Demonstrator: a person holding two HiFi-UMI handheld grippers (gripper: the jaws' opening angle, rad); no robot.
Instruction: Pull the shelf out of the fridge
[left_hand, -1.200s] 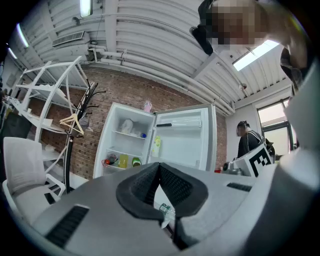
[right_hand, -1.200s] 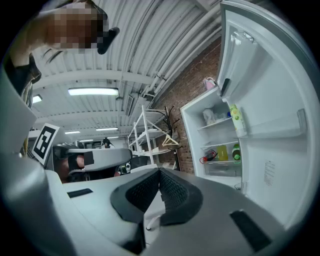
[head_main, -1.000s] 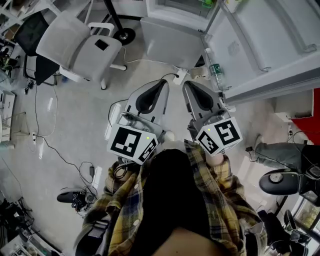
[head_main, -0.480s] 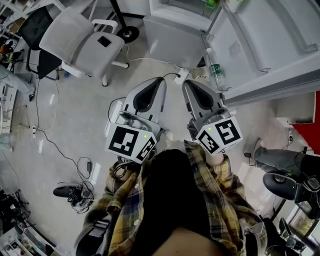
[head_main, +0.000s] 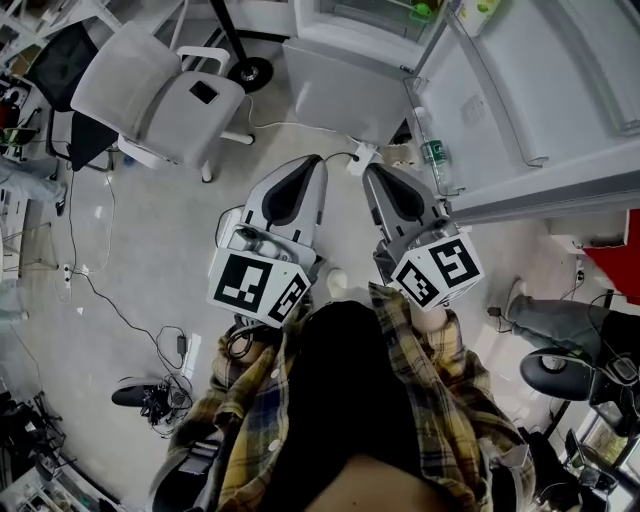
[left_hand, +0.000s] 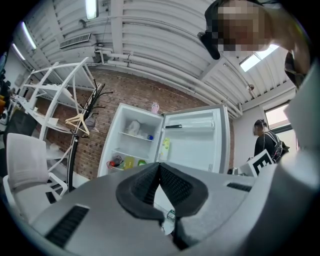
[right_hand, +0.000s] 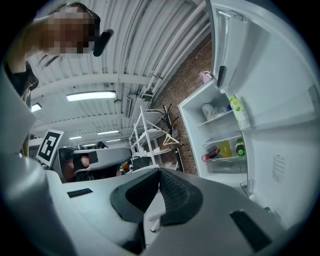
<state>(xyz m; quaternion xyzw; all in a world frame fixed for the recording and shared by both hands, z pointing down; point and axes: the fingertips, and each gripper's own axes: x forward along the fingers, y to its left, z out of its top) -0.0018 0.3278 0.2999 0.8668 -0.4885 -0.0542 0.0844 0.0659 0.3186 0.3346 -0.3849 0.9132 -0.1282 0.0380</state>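
Observation:
The white fridge (head_main: 345, 60) stands with its door (head_main: 540, 70) swung open at the top right of the head view. In the left gripper view its glass shelves (left_hand: 131, 137) hold a few items, and in the right gripper view the shelves (right_hand: 218, 118) lie far off to the right. My left gripper (head_main: 314, 163) and right gripper (head_main: 371, 171) hang side by side above the floor, well short of the fridge. Both are shut with nothing between the pads, as the left gripper (left_hand: 159, 166) and right gripper (right_hand: 159, 172) show in their own views.
A white office chair (head_main: 160, 95) stands at the upper left beside a black stand base (head_main: 248, 70). Cables (head_main: 100, 290) and a power strip (head_main: 359, 157) lie on the floor. A bottle (head_main: 433, 155) sits low in the door. Another person's legs (head_main: 560, 305) are at the right.
The left gripper has drifted slightly to the left. Both grippers stay shut and empty, and the fridge is as it was.

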